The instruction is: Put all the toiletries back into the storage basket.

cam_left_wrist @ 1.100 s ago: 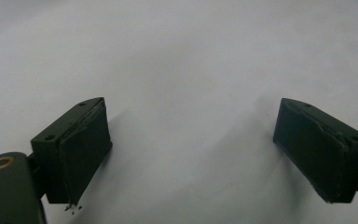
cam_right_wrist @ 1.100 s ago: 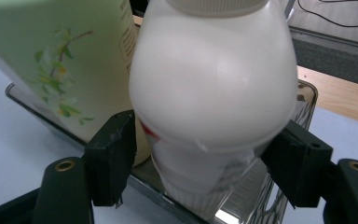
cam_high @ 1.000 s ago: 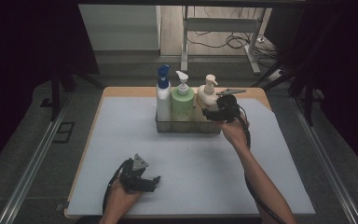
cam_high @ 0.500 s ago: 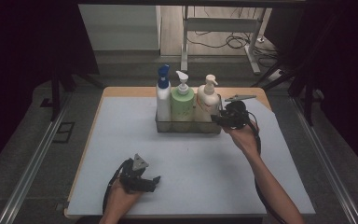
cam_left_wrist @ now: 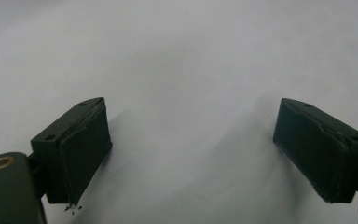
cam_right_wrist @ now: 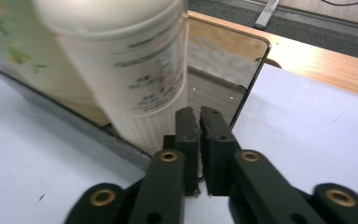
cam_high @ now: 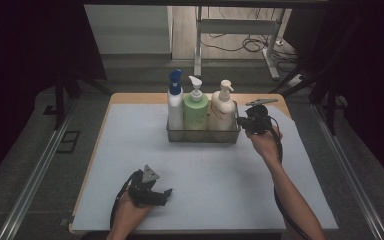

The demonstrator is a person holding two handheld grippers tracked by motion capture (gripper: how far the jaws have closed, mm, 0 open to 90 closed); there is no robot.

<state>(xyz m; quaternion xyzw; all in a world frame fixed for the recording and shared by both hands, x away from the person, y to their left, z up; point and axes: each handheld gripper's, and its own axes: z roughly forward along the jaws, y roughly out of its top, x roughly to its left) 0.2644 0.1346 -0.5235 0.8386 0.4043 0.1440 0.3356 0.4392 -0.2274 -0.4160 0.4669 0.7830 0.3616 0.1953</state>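
A metal wire basket point(cam_high: 202, 136) at the back of the mat holds three pump bottles: a white one with a blue cap point(cam_high: 175, 107), a green one point(cam_high: 195, 110) and a cream one point(cam_high: 221, 110). My right gripper point(cam_high: 242, 122) hovers just off the basket's right end, pointing at it. Its jaws have just been closing and now stand shut point(cam_right_wrist: 200, 116) with nothing between them, a little short of the cream bottle point(cam_right_wrist: 135, 60) and the basket's end wall point(cam_right_wrist: 214, 70). My left gripper point(cam_high: 166, 196) rests low at the front left, open point(cam_left_wrist: 193, 149) over bare mat.
A white mat point(cam_high: 205, 175) covers most of the wooden table point(cam_high: 145, 98). Metal rails run along both sides of the table on the floor. A table frame and cables point(cam_high: 240, 45) stand beyond the far edge.
The right gripper has drawn back to the right, away from the cream bottle, and its jaws have come together. The left gripper has stayed where it was.
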